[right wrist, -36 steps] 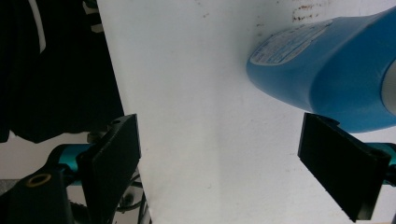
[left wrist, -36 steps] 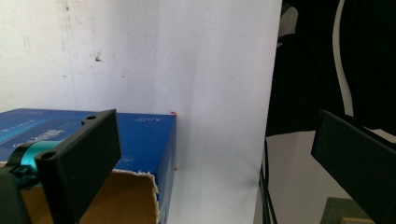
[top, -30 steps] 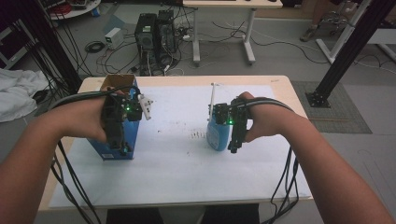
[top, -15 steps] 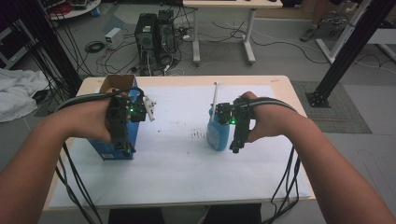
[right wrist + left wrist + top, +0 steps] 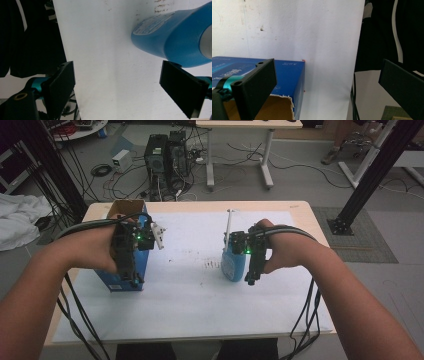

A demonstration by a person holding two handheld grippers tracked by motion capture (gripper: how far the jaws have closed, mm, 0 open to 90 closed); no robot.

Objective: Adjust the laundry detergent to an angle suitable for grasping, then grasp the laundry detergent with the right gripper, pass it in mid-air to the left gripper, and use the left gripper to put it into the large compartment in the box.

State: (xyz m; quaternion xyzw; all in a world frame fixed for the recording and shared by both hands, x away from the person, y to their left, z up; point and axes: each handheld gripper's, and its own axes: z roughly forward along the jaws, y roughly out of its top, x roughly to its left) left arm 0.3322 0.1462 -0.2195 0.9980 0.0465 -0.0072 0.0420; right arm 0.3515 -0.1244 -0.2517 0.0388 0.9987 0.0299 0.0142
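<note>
On the table (image 5: 310,215), covered by a white sheet (image 5: 190,295), two things are in hand: a blue box (image 5: 117,282) at the left and a blue bottle (image 5: 232,265) right of centre.

Left gripper (image 5: 132,272): held over the box in the high view, pointing back toward the person. Box stands upright, top open, brown flap (image 5: 122,209) visible at the far end. In the left gripper view the jaws are spread wide. One jaw sits over the box's open top, by the torn cardboard edge (image 5: 287,100); the other hangs off past the sheet's edge, over dark floor. Box wall (image 5: 289,75) lies between the jaws but nearer the first one; neither jaw is seen pressing it. A small white piece (image 5: 158,234) sticks out beside the gripper body at the box's right; cannot tell what it is.

Right gripper (image 5: 254,275): just right of the bottle in the high view, hand (image 5: 282,251) wrapped around the body, also pointing back toward the person. Bottle stands upright on the sheet with a thin white tube (image 5: 228,227) rising from its top. In the right gripper view the jaws are spread wide with bare sheet between them; the bottle (image 5: 175,42) sits beyond and to the side of one jaw, close to it, contact not clear. Label (image 5: 152,23) faces the camera, text too small to read.

Small dark marks (image 5: 212,265) on the sheet just left of the bottle. Box and bottle are well apart.
</note>
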